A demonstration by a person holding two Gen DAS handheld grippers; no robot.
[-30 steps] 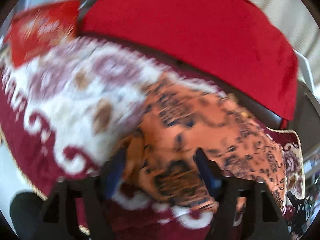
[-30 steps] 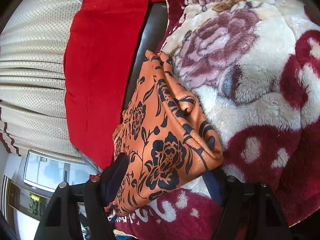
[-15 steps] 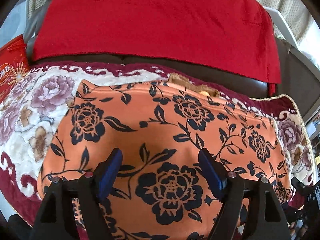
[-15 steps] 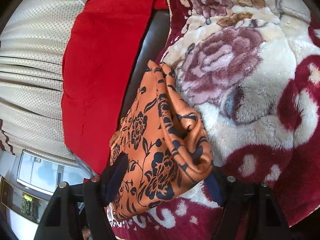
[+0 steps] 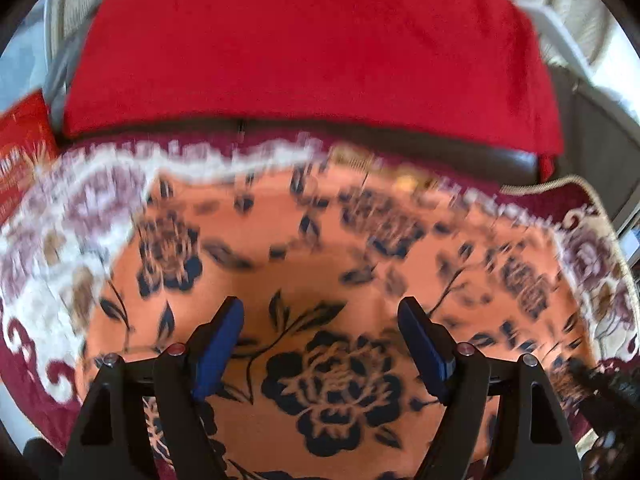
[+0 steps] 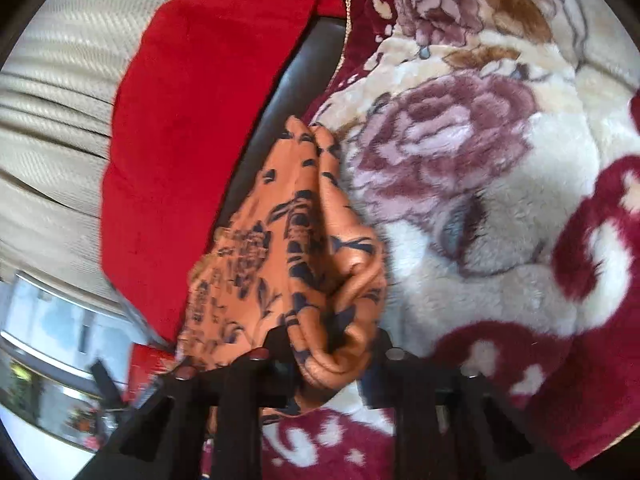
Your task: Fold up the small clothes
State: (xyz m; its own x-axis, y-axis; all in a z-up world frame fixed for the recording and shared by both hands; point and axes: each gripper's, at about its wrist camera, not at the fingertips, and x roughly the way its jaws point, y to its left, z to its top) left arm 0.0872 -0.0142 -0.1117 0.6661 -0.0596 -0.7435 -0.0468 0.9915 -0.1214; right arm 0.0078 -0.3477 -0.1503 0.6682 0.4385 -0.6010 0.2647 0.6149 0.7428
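Observation:
An orange garment with dark blue flowers [image 5: 280,264] lies spread flat on a plush floral blanket [image 5: 48,248]. My left gripper [image 5: 320,306] hovers over its near part, open; its blue pads [image 5: 224,332] stand wide apart with cloth under them, not gripped. In the right wrist view the same orange garment [image 6: 288,220] is seen from one end, bunched into folds. My right gripper [image 6: 330,340] is closing, and its jaws squeeze that bunched edge between them. The left wrist view is blurred by motion.
The blanket [image 6: 480,160] covers a dark leather sofa seat [image 6: 304,64]. A bright red cover [image 5: 312,52] drapes the backrest behind the garment. A red printed bag [image 5: 20,152] sits at the far left. Beige curtains [image 6: 52,92] hang beyond the sofa.
The left gripper swept from the blanket to above the spread garment and stays open. The right jaws came together on the garment's edge, bunching it and lifting it slightly.

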